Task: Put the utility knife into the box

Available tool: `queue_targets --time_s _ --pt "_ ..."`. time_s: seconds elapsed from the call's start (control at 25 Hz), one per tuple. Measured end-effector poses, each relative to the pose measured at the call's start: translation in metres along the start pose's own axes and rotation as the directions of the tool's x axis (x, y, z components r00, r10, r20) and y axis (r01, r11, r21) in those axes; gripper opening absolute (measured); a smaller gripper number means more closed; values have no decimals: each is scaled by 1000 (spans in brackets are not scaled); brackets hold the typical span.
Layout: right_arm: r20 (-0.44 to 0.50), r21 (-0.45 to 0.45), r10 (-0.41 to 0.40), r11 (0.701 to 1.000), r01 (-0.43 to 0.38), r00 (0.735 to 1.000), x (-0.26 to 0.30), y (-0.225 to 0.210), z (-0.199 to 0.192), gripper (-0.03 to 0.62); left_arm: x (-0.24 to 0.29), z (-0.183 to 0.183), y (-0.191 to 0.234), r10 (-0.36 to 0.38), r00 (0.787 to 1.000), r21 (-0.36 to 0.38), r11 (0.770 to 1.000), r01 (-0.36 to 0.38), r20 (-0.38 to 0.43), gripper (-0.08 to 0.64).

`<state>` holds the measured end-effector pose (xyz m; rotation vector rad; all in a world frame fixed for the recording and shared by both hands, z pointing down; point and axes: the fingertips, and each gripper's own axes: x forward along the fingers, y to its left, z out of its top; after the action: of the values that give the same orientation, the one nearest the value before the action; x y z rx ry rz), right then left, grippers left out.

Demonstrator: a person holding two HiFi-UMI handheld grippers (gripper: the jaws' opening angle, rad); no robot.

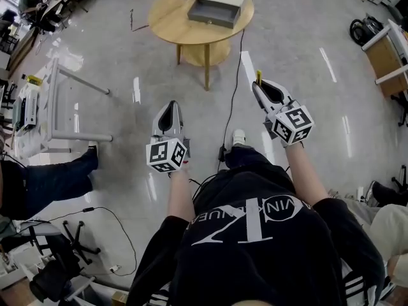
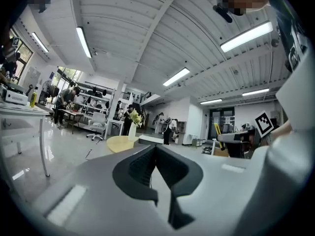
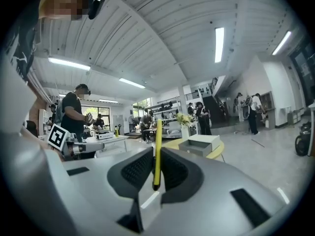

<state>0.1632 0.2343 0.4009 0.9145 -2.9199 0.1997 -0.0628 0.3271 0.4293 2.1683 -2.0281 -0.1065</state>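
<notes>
Glossy grey floor (image 1: 306,69); grey box (image 1: 213,13) on round wooden table (image 1: 172,24). Short of table, right gripper (image 1: 259,83) pinches yellow utility knife (image 3: 157,146); left gripper (image 1: 171,104) pressed together.

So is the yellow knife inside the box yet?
No, the utility knife is clamped upright in the right gripper, and the box sits apart on the round table.

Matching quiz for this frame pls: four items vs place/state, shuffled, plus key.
Items:
1. utility knife
2. box
3. left gripper
4. round table

States:
a. shut, nothing between its fingers
b. wooden, standing on the floor ahead of the person
c. yellow, clamped in the right gripper
d. grey, open, on the tabletop

Pairs: 1-c, 2-d, 3-a, 4-b
</notes>
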Motion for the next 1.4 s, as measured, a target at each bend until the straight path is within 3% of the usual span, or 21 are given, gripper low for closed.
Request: queue_targets --time_s 0.36,0.96,1.4 --pt "-13 15 53 999 -53 999 65 -45 11 54 60 7 29 61 998 -16 998 -62 -13 11" --pt "-9 11 75 997 -75 997 131 -150 18 55 196 14 21 37 999 2 999 -37 -2 11" --pt "10 43 60 997 -61 998 143 -182 17 55 237 16 13 8 999 25 1000 -8 -32 11"
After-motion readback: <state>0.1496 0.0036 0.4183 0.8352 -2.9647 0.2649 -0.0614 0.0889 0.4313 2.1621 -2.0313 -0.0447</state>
